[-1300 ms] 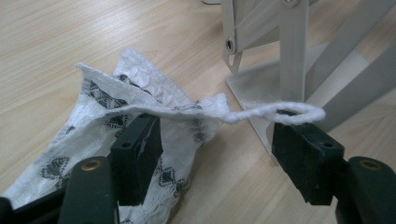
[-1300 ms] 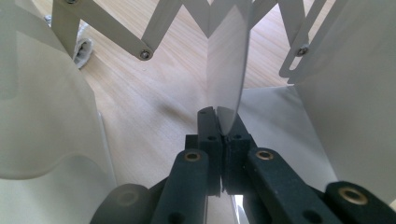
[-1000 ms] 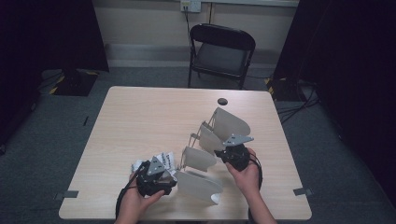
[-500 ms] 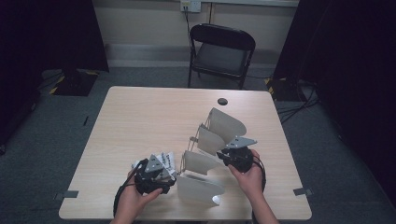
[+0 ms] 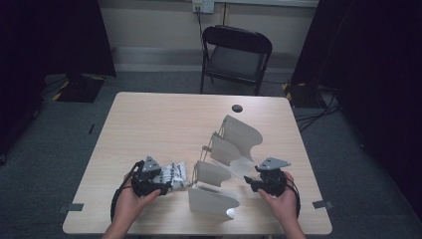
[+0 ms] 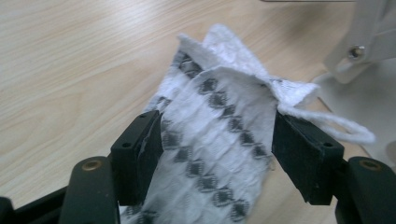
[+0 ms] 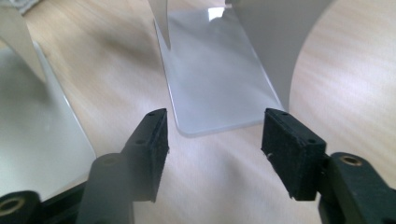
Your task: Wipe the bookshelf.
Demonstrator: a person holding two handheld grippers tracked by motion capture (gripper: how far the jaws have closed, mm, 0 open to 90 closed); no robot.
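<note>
Cloth (image 6: 219,140), white with dark diamond print, folded: pinched between the jaws of the left hand-held gripper (image 5: 171,183), low over the counter (image 5: 164,124) just left of the white rack (image 5: 219,199). Right hand-held gripper (image 7: 215,144): jaws just opened, nothing between them, drawn back from the rack's plates (released, apparently), freeing it for the cloth.

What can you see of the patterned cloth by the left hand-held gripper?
The cloth is white, textured fabric with rows of dark diamond marks, folded into a narrow bundle with a white loop at one corner. It lies on the wooden table, just left of the white rack. The left hand-held gripper is shut on its sides, pinching it between both black pads.
</note>
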